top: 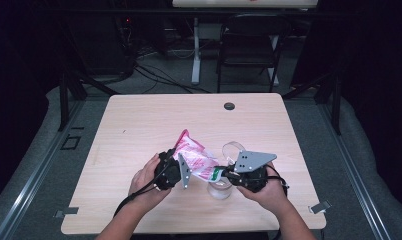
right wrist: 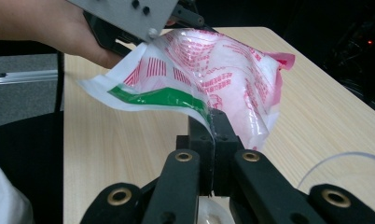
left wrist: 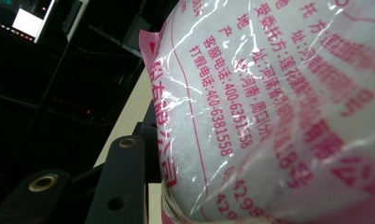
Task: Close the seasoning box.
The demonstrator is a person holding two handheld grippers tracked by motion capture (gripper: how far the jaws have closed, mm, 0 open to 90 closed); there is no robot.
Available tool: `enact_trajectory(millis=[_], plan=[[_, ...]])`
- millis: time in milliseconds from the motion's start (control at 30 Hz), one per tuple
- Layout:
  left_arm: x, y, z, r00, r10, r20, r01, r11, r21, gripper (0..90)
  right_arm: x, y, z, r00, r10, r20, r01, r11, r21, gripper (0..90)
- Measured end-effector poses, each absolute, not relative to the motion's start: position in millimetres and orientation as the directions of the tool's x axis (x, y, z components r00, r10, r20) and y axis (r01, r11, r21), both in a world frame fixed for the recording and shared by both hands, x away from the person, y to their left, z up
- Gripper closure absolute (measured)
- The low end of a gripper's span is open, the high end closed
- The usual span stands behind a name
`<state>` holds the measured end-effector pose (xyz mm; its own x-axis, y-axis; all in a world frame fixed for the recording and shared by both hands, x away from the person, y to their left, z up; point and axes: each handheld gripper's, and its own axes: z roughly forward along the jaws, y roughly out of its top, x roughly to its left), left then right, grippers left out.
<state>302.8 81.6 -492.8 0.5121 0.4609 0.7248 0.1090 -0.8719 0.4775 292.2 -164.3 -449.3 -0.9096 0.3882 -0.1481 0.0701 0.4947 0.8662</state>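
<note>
You are holding the left gripper (top: 173, 172) just left of centre, toward the near edge of the table (top: 139, 125), with your left hand (top: 146, 180) wrapped around its body. The plastic bag (top: 196, 157), white with red print and a green band along one edge, is lying against that gripper's right side and reaching up and away from it toward the middle of the table. In the left gripper view the bag (left wrist: 279, 107) is pressing so close to the camera that only one black jaw is showing at the lower left, tight against the film; I cannot tell whether those jaws are closed on it.

Moving right, the bag's lower edge is running into the right gripper (top: 228, 174), which you are holding in your right hand (top: 269, 192) near the table's near edge. In the right gripper view the right gripper (right wrist: 213, 122) is pinching the green-banded edge of the bag (right wrist: 213, 79) between its two jaws, which are pressed together on the film.

A clear plastic cup (top: 221, 189) is standing on the table directly under the bag's lower corner, between the two grippers, and a clear curved lid (top: 232, 149) is sitting just beyond the right gripper.
</note>
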Motion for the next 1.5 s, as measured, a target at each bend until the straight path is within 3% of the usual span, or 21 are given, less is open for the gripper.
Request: enact_trajectory(millis=[1500], plan=[[298.4, 72.4, -492.1, 0.466, 0.367, 0.805, 0.049, -0.919, 0.391, 60.7, 291.2, -173.7, -462.8, -0.893, 0.432, -0.123, 0.124, 0.499, 0.858, 90.0]])
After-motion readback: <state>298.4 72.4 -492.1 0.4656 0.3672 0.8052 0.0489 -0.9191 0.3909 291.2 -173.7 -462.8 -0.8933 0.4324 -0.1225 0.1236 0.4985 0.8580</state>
